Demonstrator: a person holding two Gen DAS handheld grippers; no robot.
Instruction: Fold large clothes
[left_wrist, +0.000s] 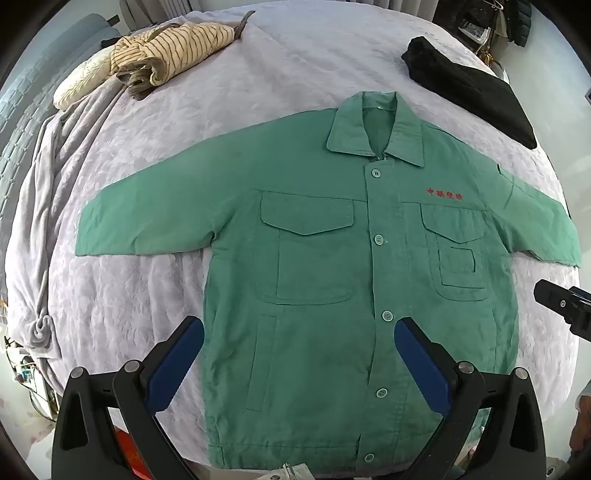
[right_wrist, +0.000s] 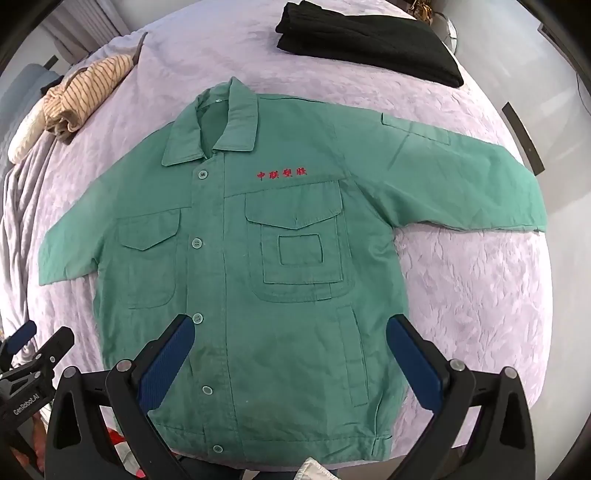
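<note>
A green work jacket (left_wrist: 325, 258) lies flat and buttoned on the bed, front up, collar away from me, both sleeves spread out sideways. It has red embroidered characters on the chest and also shows in the right wrist view (right_wrist: 258, 258). My left gripper (left_wrist: 299, 328) is open and empty, held above the jacket's lower left part. My right gripper (right_wrist: 291, 325) is open and empty, above the lower right part. The right gripper's tip also shows at the right edge of the left wrist view (left_wrist: 561, 306), and the left gripper shows at the lower left of the right wrist view (right_wrist: 33, 354).
The bed has a pale lilac cover (left_wrist: 258, 74). A folded black garment (left_wrist: 469, 85) lies at the far right. A striped beige garment (left_wrist: 166, 51) lies bunched at the far left beside a pale pillow (left_wrist: 77, 85). A grey blanket (left_wrist: 40, 206) hangs along the left edge.
</note>
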